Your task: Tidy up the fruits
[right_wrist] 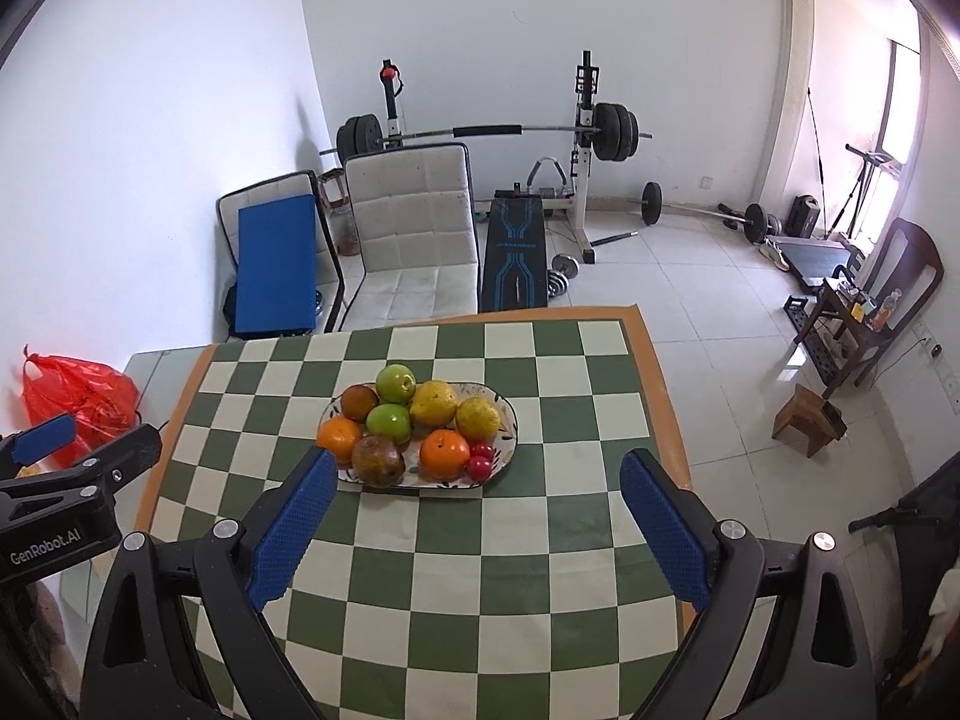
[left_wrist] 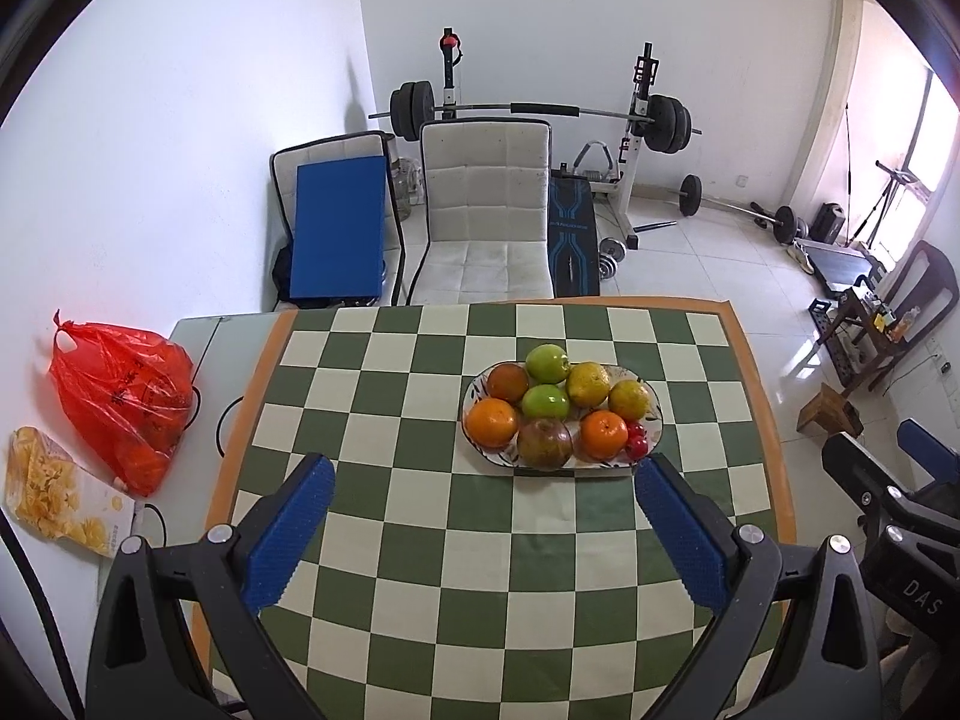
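So there's one oval white patterned ceramic plate [left_wrist: 651,429] sitting on the worktop [left_wrist: 420,540], which has a green-and-cream checkered cloth with an orange border. All the fruit is piled on that plate.

The count as far as I can see:
- two green apples [left_wrist: 547,362], one at the plate's 12 o'clock edge and one in the middle
- two bright oranges [left_wrist: 492,422], at about 8 and 5 o'clock
- two yellowish citrus fruits [left_wrist: 588,384] along the 1 to 3 o'clock side
- two dull brownish-red round fruits [left_wrist: 545,443], one at 10 o'clock, one at 6 o'clock
- two small red cherry-tomato-looking things [left_wrist: 636,441] tucked at the 4 o'clock rim

Ten pieces in all, everything touching its neighbours.

The left hand-held gripper [left_wrist: 483,483] has its blue-padded fingers spread wide with nothing between them, hovering just short of the plate's near edge. The right hand-held gripper [right_wrist: 474,477] is likewise spread wide and empty, with its left finger tip overlapping the plate's near-left rim in its own view.

Off the cloth at 9 o'clock: one red plastic bag [left_wrist: 123,399] and one clear packet of yellow crisps [left_wrist: 57,495].
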Demonstrator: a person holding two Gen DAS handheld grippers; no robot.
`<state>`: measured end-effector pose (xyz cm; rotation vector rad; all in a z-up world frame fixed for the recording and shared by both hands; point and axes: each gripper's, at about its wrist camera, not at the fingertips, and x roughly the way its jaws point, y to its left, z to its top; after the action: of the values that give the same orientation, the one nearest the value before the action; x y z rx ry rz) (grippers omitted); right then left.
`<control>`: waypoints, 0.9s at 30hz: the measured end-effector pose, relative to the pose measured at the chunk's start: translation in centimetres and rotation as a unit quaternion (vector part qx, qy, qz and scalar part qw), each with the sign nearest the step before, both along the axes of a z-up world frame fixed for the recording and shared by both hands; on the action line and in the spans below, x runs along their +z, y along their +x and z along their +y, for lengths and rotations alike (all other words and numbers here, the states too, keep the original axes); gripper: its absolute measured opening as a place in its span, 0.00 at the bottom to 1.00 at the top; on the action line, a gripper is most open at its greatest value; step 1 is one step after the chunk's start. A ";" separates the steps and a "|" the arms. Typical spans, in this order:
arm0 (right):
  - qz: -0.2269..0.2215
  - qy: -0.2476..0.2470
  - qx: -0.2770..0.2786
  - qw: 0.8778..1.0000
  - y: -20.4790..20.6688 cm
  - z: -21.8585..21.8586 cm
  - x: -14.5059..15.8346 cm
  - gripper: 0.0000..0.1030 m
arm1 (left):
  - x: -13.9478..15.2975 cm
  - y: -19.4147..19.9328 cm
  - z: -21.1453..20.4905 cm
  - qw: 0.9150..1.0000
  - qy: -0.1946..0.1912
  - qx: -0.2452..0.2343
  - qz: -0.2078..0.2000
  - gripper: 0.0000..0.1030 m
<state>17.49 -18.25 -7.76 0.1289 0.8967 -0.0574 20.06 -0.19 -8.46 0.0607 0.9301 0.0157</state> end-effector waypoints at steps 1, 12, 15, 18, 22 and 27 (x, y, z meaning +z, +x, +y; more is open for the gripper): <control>0.005 0.001 0.000 1.000 0.5 -0.1 -0.6 0.95 | -0.4 0.4 0.0 1.000 0.003 0.001 0.005 0.99; 0.037 0.003 -0.001 0.999 3.2 -0.6 -5.3 0.95 | -3.4 2.9 -0.4 1.000 0.010 0.004 0.029 1.00; 0.040 0.003 0.000 0.999 3.5 -0.7 -5.9 0.95 | -3.7 3.2 -0.4 0.999 0.012 0.005 0.030 1.00; 0.041 0.001 0.002 0.999 3.7 -0.7 -6.0 0.95 | -3.9 3.3 -0.4 0.999 0.010 0.006 0.030 1.00; 0.043 -0.002 0.003 0.999 3.9 -0.6 -6.1 0.95 | -4.1 3.5 -0.4 0.999 0.014 0.005 0.031 1.00; 0.045 -0.005 0.004 0.999 3.9 -0.7 -6.3 0.98 | -4.4 3.6 -0.3 0.999 0.014 0.008 0.033 1.00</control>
<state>21.40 -18.91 -14.09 0.1133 0.9861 -0.0600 23.65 -0.51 -12.90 0.0800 0.9959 0.0411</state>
